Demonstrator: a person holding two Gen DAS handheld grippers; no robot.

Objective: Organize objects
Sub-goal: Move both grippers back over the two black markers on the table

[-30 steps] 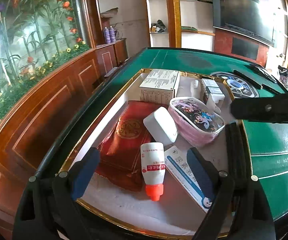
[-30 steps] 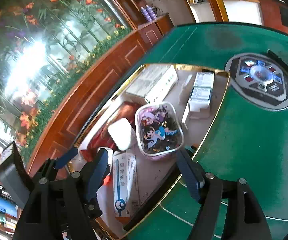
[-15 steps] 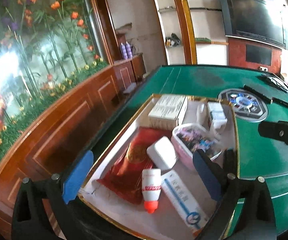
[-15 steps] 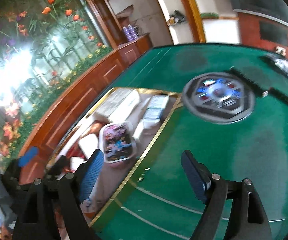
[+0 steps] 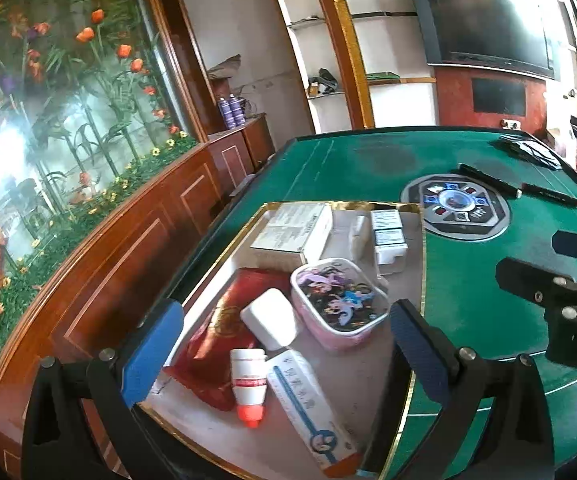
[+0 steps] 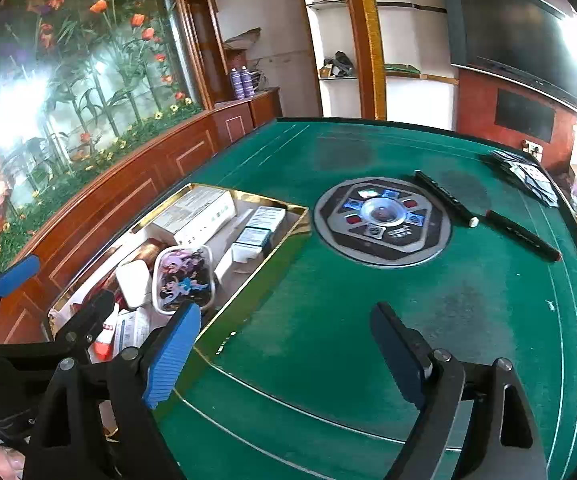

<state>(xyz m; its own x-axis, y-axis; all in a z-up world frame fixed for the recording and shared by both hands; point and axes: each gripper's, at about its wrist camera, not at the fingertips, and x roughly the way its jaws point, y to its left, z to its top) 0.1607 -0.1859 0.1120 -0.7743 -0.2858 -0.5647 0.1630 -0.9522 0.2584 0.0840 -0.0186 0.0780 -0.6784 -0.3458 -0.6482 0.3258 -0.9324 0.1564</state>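
While the shallow gold-rimmed tray (image 5: 416, 208) on the green felt table (image 5: 368, 160) holds all the small goods, neither gripper carries anything. Contents: a pink oval case with a cartoon-printed lid (image 5: 340, 300) at mid-tray, a white rounded plastic box (image 5: 270, 318) touching its left side, a white bottle with an orange cap (image 5: 248, 384) lying flat, a long white-and-blue carton (image 5: 308, 404) beside it, a red fabric pouch (image 5: 216, 340) underneath, and white cardboard boxes (image 5: 292, 232) at the far end. Judgement: everything looks light; cartons crush under hard squeeze, so take them across the narrow sides; the bottle is round and may roll, so grip across its body; the pouch is limp and needs a pinch at an edge. Left gripper (image 5: 284, 344) hovers above the near tray end, jaws wide apart, fingers straddling bottle and carton, tilted downward. Right gripper (image 6: 284, 348) hangs over bare felt just right of the tray, jaws likewise spread, empty.
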